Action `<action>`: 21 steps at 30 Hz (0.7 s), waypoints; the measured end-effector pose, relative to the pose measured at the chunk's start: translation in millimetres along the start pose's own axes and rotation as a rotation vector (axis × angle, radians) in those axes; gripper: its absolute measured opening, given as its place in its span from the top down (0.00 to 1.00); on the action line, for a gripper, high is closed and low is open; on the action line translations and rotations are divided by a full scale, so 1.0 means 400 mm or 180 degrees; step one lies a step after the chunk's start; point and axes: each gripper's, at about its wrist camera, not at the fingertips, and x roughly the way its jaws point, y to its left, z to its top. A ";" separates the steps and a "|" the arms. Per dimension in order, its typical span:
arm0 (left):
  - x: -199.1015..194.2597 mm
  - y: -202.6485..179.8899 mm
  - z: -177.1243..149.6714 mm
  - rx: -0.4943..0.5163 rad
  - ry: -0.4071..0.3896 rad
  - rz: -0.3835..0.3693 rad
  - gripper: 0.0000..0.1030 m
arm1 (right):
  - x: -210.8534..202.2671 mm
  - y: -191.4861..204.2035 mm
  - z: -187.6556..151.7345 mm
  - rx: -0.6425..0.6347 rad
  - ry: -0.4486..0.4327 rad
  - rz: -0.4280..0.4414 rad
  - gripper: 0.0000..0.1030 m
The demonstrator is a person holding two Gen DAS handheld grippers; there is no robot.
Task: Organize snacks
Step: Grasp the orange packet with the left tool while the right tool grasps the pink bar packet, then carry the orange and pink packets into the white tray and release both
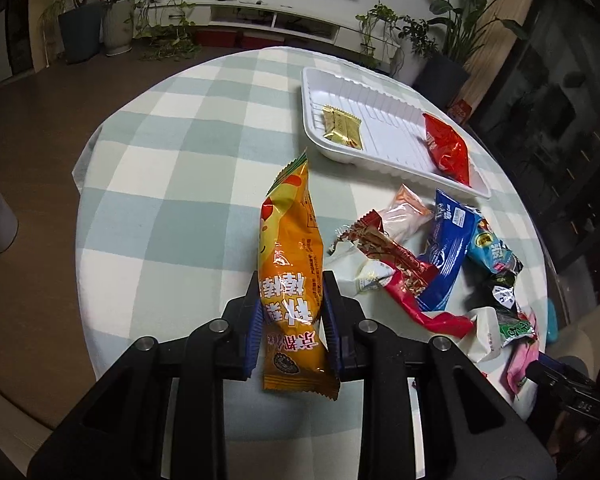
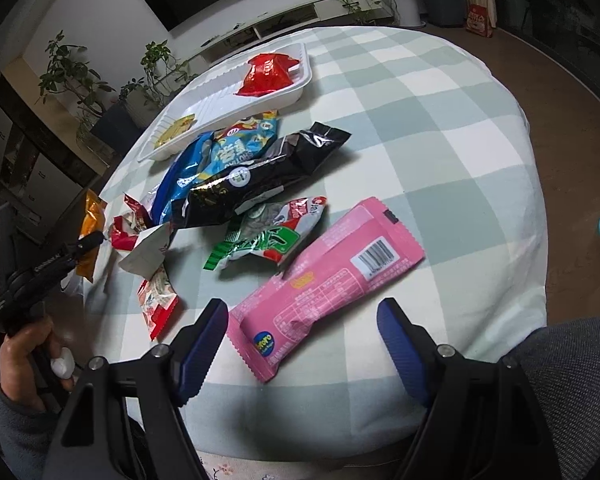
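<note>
My left gripper (image 1: 291, 300) is shut on an orange snack packet (image 1: 290, 248), which sticks out past the fingers above the checked tablecloth. In the right wrist view that same orange packet (image 2: 91, 220) shows at the far left, with the left gripper (image 2: 94, 238) on it. A white tray (image 1: 384, 104) at the back holds gold wrapped sweets (image 1: 341, 126) and a red packet (image 1: 448, 148). My right gripper (image 2: 302, 344) is open over the near end of a pink packet (image 2: 328, 276), its pads not touching it.
A loose heap of packets lies between tray and near edge: blue (image 2: 220, 152), black (image 2: 260, 176), green and white (image 2: 272, 232), red and white (image 2: 156, 304). A person's hand (image 2: 24, 356) holds the left tool. Bare checked cloth (image 2: 440, 128) spreads to the right. Potted plants stand beyond the table.
</note>
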 end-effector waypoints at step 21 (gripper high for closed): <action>-0.009 0.015 -0.009 -0.0096 -0.0021 -0.0085 0.76 | 0.039 0.044 0.004 -0.0798 -0.0153 -0.0699 0.75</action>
